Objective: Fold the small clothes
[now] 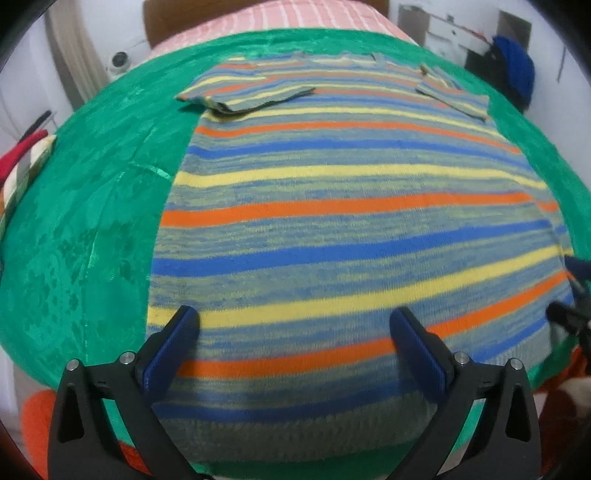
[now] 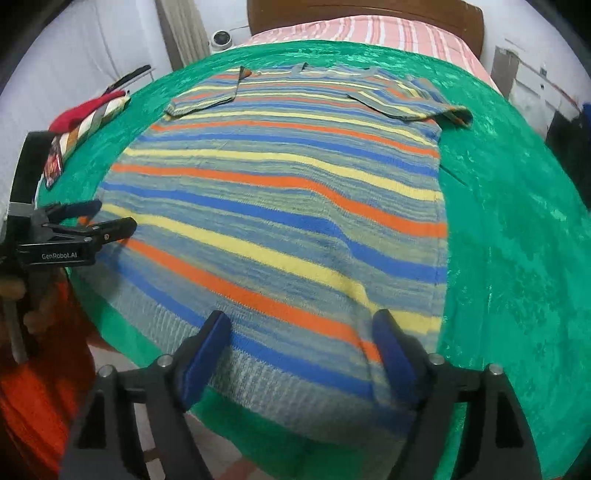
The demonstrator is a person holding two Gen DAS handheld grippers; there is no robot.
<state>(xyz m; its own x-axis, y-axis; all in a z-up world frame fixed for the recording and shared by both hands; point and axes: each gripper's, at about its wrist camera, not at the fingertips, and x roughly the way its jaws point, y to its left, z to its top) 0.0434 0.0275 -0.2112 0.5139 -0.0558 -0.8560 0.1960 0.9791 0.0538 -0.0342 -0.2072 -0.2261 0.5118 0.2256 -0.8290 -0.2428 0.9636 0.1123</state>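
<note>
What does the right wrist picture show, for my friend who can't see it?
A striped sweater lies flat on a green cloth, both sleeves folded in. The open right tongs hover over its near hem, and the left tongs are at the picture's left edge.

Sweater (image 1: 332, 221) striped blue, yellow, orange on grey-blue; patterned green cloth (image 1: 92, 221); pink-striped bedding (image 2: 369, 29).
</note>
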